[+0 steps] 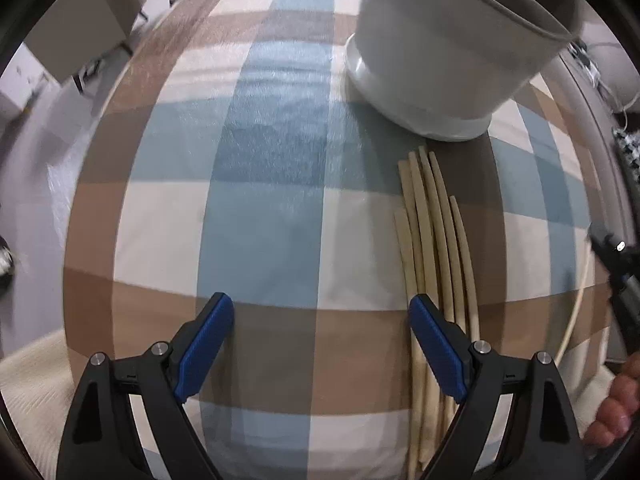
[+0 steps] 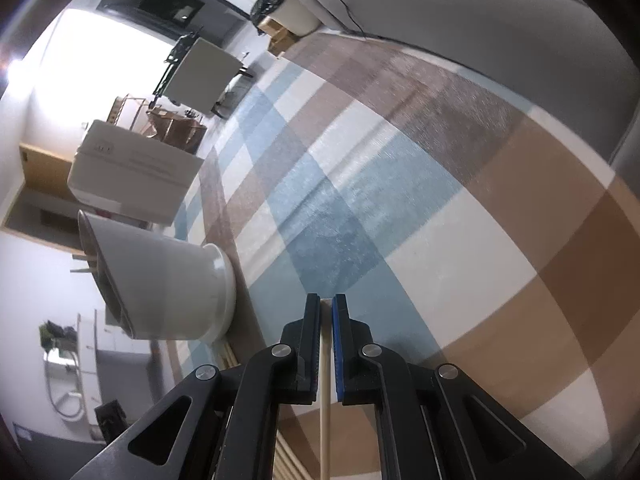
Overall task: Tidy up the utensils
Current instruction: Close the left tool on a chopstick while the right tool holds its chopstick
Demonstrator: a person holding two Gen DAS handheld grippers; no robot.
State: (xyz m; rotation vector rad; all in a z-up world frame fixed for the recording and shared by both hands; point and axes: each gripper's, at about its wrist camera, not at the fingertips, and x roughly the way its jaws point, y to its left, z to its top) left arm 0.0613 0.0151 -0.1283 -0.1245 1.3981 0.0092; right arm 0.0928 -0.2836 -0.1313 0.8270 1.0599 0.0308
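Observation:
Several pale wooden chopsticks (image 1: 434, 240) lie side by side on the checked tablecloth (image 1: 272, 200), their tips near a white ceramic utensil holder (image 1: 448, 48). My left gripper (image 1: 322, 314) is open and empty, low over the cloth, its right finger resting over the chopsticks' near ends. My right gripper (image 2: 327, 312) is shut on a single chopstick (image 2: 325, 412), which runs back between the fingers. The holder shows at the left of the right wrist view (image 2: 160, 288), with stick tips poking from its mouth. The right gripper shows dark at the right edge of the left wrist view.
The table's right edge runs close beside the chopsticks (image 1: 580, 288). A white box (image 2: 132, 176) stands on the table beyond the holder. Chairs (image 1: 80, 32) stand off the table's left side. A grey sofa (image 2: 480, 12) lies beyond the far edge.

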